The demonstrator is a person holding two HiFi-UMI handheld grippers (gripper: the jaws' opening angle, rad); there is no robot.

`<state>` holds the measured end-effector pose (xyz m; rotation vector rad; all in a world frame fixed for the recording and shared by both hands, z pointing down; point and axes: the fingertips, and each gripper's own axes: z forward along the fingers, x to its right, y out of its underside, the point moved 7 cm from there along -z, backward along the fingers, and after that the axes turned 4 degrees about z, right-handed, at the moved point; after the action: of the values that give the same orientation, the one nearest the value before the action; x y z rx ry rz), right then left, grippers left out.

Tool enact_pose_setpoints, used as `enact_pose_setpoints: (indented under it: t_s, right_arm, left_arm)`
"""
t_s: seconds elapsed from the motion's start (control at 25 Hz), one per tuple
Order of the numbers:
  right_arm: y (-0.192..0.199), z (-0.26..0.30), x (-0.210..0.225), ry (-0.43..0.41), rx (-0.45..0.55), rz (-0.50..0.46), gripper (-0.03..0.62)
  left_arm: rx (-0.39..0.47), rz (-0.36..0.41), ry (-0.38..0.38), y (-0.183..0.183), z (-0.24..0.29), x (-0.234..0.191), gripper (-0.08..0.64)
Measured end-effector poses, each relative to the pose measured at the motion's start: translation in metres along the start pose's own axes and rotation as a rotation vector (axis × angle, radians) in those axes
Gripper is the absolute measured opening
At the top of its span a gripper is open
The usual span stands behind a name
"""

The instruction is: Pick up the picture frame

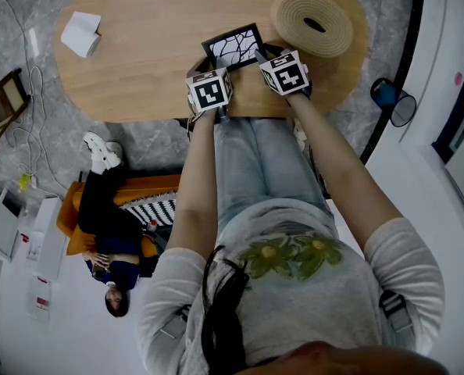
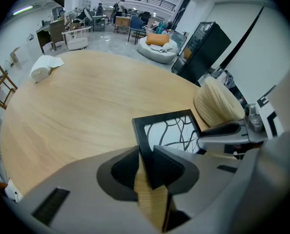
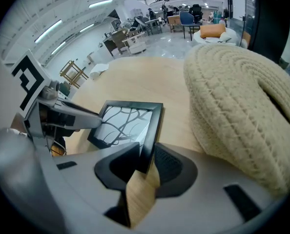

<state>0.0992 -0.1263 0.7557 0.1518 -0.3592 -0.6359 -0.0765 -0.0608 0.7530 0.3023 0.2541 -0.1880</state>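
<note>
Picture frame (image 1: 233, 47), black-edged with a dark branch pattern on white, sits toward the near edge of the oval wooden surface (image 1: 154, 45), a little right of centre, turned at an angle. I have both tools on it. My left gripper (image 2: 147, 165) is clamped on the frame's left side: in the left gripper view the black edge runs down between the two pads and both press against it. My right gripper (image 3: 147, 162) is closed on the frame's near right corner, and the right gripper view shows that corner wedged between its pads. The two grippers stand close together, one at each side of the frame, both pointing steeply down. I cannot tell whether the frame is resting flat on the wood or is slightly raised.

Just beyond the frame to the right lies a coiled woven piece (image 1: 312, 22) with a dark slot in its middle. At the far left of the surface is a white paper bundle (image 1: 81, 33), well apart from everything else. On the floor to the left a person (image 1: 111, 233) reclines on an orange seat (image 1: 134, 190).
</note>
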Motion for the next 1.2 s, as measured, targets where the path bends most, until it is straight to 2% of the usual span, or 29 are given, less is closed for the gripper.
enact_pose_setpoints:
  t_s: [0.24, 0.44, 1.2]
  right_arm:
    - [0.000, 0.002, -0.002, 0.005, 0.015, -0.002, 0.101]
    - [0.001, 0.000, -0.003, 0.013, -0.002, -0.039, 0.098]
    - [0.003, -0.018, -0.007, 0.031, 0.025, 0.042, 0.091]
  left_arm:
    - [-0.001, -0.012, -0.003, 0.000, 0.000, -0.003, 0.098]
    - [-0.012, -0.016, 0.011, 0.002, -0.002, -0.002, 0.097]
    - [-0.007, 0.004, 0.030, -0.005, -0.016, 0.003, 0.094]
